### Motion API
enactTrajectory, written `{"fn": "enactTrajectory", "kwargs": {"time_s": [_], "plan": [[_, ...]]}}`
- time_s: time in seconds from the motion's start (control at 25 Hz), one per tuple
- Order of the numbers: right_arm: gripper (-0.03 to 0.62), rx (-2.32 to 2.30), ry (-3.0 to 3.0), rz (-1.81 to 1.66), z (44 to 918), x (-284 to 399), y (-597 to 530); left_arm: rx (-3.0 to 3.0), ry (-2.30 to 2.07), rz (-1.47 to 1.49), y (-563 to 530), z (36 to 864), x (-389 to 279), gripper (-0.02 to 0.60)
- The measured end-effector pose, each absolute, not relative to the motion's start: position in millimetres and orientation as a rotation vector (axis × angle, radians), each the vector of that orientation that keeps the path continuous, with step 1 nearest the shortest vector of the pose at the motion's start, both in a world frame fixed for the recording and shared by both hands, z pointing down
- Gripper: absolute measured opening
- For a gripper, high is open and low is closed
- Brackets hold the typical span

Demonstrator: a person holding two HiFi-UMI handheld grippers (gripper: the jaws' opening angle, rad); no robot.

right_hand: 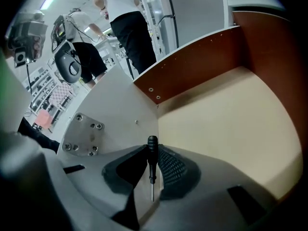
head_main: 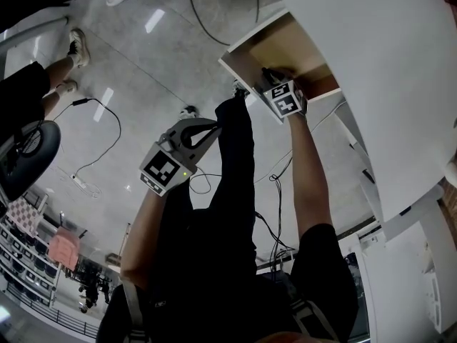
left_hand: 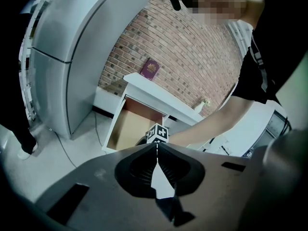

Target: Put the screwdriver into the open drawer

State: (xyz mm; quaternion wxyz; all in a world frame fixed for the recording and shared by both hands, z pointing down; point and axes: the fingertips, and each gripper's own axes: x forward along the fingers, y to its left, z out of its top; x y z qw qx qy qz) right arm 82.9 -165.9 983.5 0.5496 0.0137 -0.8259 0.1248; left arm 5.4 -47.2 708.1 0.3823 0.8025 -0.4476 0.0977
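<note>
A right gripper (right_hand: 154,150) reaches steeply down into the open drawer (right_hand: 226,114), grasping the screwdriver (right_hand: 152,160) by its black handle between the two jaws. The tool's thin metal shaft runs back toward the gripper's body. Just beyond the jaw tips lies the drawer's inside corner, where the white front panel meets a red-brown side wall. The tan floor spreads away to the gripper's right. Whether the screwdriver touches the floor cannot be told.

The person's bare right arm (head_main: 307,177) is stretched out straight from the shoulder to the drawer. The left arm is bent, keeping the left gripper (left_hand: 157,146) back beside the body and well apart from the drawer. That gripper is clenched, its jaws pressed together on themselves. It aims slightly downward, with the drawer and the right gripper's marker cube (left_hand: 158,133) straight ahead of it. The white worktop (left_hand: 163,91) runs just above them, and a purple book (left_hand: 150,70) stands on it against a brick wall.
</note>
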Motion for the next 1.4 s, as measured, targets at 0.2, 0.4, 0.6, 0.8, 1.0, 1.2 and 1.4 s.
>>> {"fn": "enactTrajectory", "kwargs": {"time_s": [0.2,0.4,0.6,0.8,1.0,1.2,1.4], "plan": [[0.124,0.032,-1.919,0.270,999,87,-167,2.036,-1.151,0.238,-48,713,6,0.017],[0.124,0.034,-1.900,0.238,1008,87,-172,2.027,-1.156,0.244,-47,716,6,0.017],[0.126,0.046,-1.895,0.240,1015,86,-173,2.014,-1.165,0.255,-44,721,6,0.017],[0.126,0.063,-1.891,0.258,1019,87,-174,2.014,-1.170,0.255,-41,721,8,0.017],[0.126,0.080,-1.911,0.268,1018,80,-176,2.021,-1.177,0.256,-39,719,7,0.017],[0.127,0.083,-1.912,0.279,1019,76,-178,2.018,-1.180,0.263,-34,720,6,0.017],[0.129,0.083,-1.914,0.285,1020,75,-179,2.023,-1.174,0.265,-30,721,8,0.017]]}}
